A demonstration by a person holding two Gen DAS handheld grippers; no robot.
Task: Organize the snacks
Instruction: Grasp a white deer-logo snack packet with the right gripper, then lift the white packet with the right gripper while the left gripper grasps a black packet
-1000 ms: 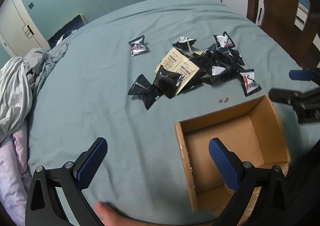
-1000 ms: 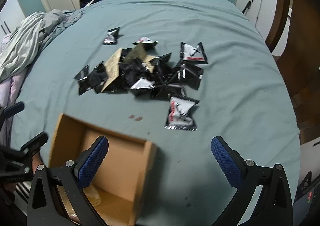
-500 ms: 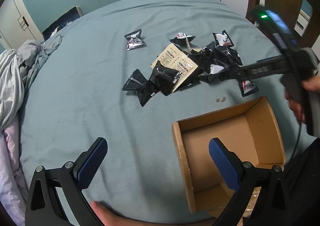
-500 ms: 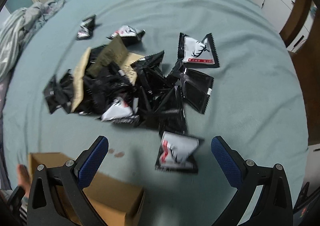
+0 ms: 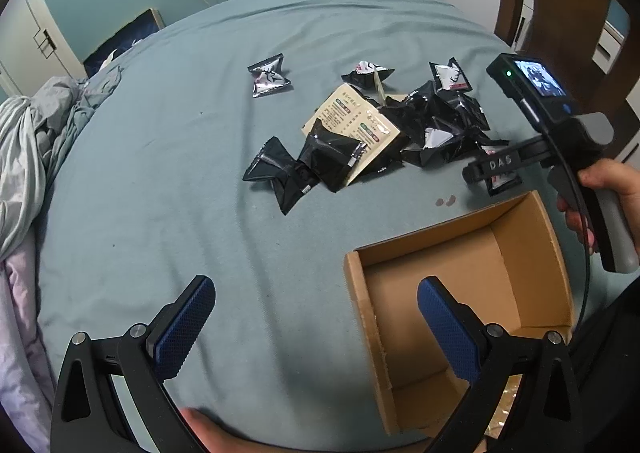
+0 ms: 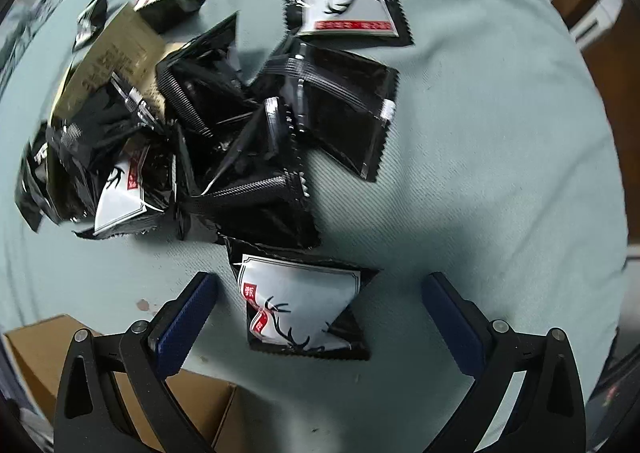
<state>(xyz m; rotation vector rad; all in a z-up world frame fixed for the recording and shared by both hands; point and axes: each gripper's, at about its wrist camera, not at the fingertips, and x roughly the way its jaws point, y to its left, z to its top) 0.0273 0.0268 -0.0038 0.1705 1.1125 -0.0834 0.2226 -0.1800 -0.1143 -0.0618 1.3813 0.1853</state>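
Right hand-held gripper (image 6: 320, 317) has been lowered over the pile since a second ago, jaws wide open around the nearest packet (image 6: 300, 309) on the bed (image 6: 500, 173). Grasp is judged imminent. Left hand-held gripper (image 5: 316, 329) is held open, empty, beside the empty box (image 5: 524, 237).

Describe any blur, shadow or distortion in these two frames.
Right wrist view: the snack pile's left side is smeared by motion blur, the near deer-print packet stays sharp, and a dark shadow falls on the bedsheet right of it. Left wrist view: sharp throughout, the bed edge bowed by fisheye, the cardboard box evenly lit.
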